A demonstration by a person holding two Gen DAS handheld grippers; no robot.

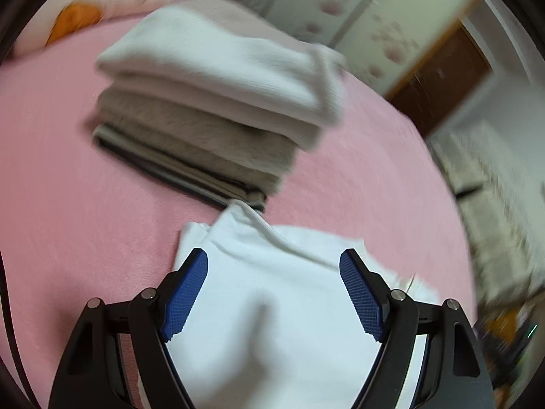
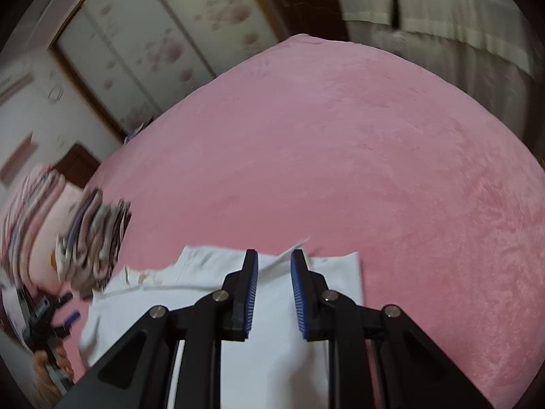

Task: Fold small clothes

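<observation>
Nearest us, the white garment (image 1: 272,306) lies flat on the pink bed (image 1: 68,204), just in front of the folded stack (image 1: 211,102). Our left gripper (image 1: 273,293) hovers over it with its fingers wide apart, holding nothing. Right of that, our right gripper (image 2: 274,296) has a narrow gap, also empty. We judge the released fold may spring open, or a careless push could nudge the stack.

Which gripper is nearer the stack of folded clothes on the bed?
Left. The left gripper is just short of the stack, over the white garment; the right gripper sees it far off.
</observation>
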